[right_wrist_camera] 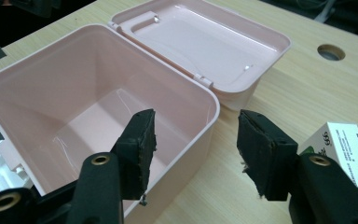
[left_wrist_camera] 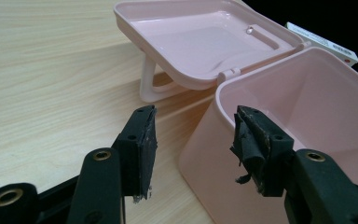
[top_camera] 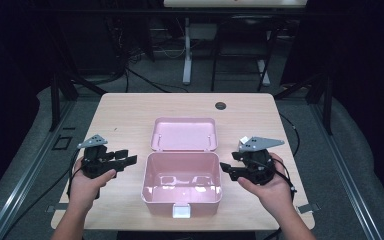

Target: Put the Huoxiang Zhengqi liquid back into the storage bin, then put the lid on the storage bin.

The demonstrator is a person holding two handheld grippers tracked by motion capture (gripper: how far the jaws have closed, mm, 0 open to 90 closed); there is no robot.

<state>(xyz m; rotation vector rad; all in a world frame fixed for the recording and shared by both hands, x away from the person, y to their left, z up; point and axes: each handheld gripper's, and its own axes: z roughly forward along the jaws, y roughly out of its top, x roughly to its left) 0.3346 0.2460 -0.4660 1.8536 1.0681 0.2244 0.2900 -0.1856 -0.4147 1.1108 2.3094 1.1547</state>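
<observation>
One pink plastic box (top_camera: 181,183) stands open near the front edge of the surface (top_camera: 125,107), midway between its side edges, its hinged lid (top_camera: 184,133) thrown back flat behind it and a white latch (top_camera: 182,210) on its front wall. One small white carton (right_wrist_camera: 342,154) lies just right of the box; its print is too small to read. The left gripper (top_camera: 125,159) hovers beside the box's left wall, the right gripper (top_camera: 228,169) beside its right wall. Both pairs of fingers (left_wrist_camera: 144,140) are spread wide, holding nothing.
</observation>
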